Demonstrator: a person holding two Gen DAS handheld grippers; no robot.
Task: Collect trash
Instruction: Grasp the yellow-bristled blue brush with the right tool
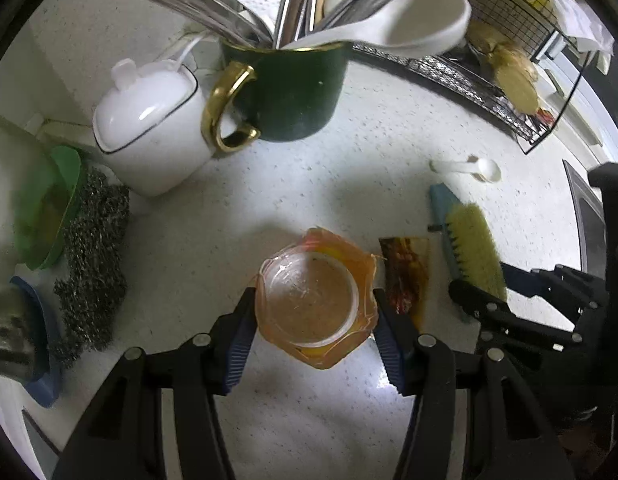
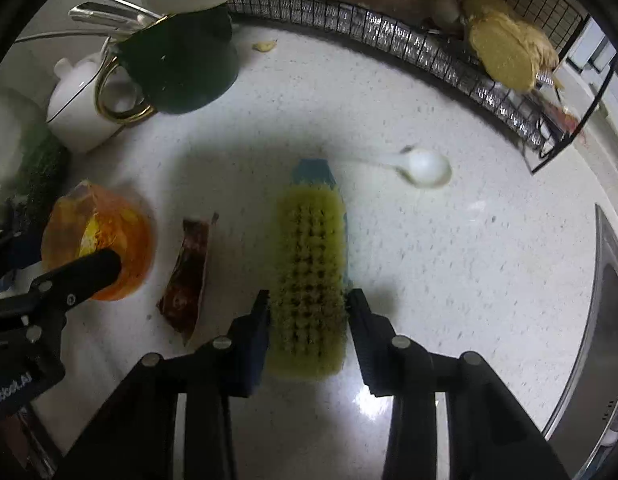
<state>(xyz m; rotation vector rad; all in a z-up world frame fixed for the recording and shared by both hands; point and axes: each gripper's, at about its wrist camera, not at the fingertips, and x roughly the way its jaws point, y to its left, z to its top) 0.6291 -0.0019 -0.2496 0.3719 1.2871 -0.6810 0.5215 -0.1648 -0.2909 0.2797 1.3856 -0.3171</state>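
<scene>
An orange plastic cup (image 1: 313, 300) with a clear inner rim sits upright on the white speckled counter (image 1: 309, 184), and my left gripper (image 1: 315, 320) is shut on it, one pad on each side. In the right wrist view the cup (image 2: 101, 236) shows at the left with a left finger (image 2: 97, 266) against it. A dark red-brown wrapper (image 1: 407, 276) (image 2: 189, 276) lies flat between the cup and a yellow-bristled scrub brush (image 2: 311, 280) (image 1: 475, 248). My right gripper (image 2: 309, 320) points straight down with its pads against both long sides of the brush.
A dark green mug with a gold handle (image 1: 285, 92) holds cutlery at the back, beside a white lidded pot (image 1: 149, 120). Steel wool (image 1: 93, 264) lies at the left. A white spoon (image 2: 425, 168) lies beyond the brush. A wire rack (image 2: 489, 80) runs along the back right, and a steel sink edge (image 2: 601, 320) is at the right.
</scene>
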